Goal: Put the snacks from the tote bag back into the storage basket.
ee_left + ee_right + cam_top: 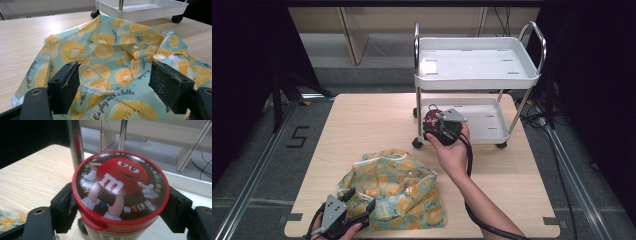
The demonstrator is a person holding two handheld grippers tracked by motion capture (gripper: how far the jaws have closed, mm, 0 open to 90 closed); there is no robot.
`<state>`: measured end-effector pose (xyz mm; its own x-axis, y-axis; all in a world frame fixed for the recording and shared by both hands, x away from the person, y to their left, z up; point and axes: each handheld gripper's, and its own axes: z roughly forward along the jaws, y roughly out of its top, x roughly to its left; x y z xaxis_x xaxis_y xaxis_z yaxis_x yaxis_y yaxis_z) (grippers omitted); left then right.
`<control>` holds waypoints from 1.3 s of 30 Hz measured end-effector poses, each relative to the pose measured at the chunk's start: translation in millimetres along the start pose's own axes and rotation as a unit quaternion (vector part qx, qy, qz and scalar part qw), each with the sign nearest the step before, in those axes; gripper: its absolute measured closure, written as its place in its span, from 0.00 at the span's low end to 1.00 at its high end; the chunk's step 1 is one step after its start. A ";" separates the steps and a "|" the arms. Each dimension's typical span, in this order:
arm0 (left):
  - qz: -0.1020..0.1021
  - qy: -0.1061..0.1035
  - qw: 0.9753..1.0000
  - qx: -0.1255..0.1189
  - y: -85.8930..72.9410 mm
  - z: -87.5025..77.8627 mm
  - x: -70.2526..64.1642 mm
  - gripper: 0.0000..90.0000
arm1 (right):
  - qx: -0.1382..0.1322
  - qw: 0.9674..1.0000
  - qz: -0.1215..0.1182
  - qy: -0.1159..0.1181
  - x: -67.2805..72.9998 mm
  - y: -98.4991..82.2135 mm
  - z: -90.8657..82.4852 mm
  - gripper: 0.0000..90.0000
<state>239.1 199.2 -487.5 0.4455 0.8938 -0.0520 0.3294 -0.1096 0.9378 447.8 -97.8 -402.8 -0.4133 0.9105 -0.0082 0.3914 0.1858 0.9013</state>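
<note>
The step in hand looks like carrying the red-lidded candy tub to the white cart in the upper right of the high view. The right gripper has its jaws closed against the tub's sides just under the lid, holding it up beside the cart's lower tray, at centre frame. The next move probably calls for clearing the tray's rim and the chrome post before lowering the tub and letting go. At the lower left, the left gripper sits at the near edge of the fruit-print cloth, jaws spread wide with fabric between them but not pinched, holding nothing.
</note>
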 end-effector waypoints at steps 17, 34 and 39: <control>-0.005 -0.003 1.000 -0.009 -0.1 -0.1 0.5 0.26 | 0.002 1.000 -0.011 -0.001 -4.8 8.8 5.2 0.30; -0.003 -0.003 1.000 -0.017 1.2 -1.0 0.2 0.26 | 0.008 1.000 -0.018 -0.010 -13.1 9.1 11.8 0.30; -0.003 -0.002 1.000 -0.017 1.4 -1.4 0.3 0.26 | 0.009 1.000 -0.030 -0.001 -11.1 10.4 15.9 0.30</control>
<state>238.5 199.9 -485.8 0.4462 0.8930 -0.0591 0.3044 -0.0893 0.9483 469.5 -100.1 -400.1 -0.4340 0.8987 -0.0630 0.3806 0.2463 0.8913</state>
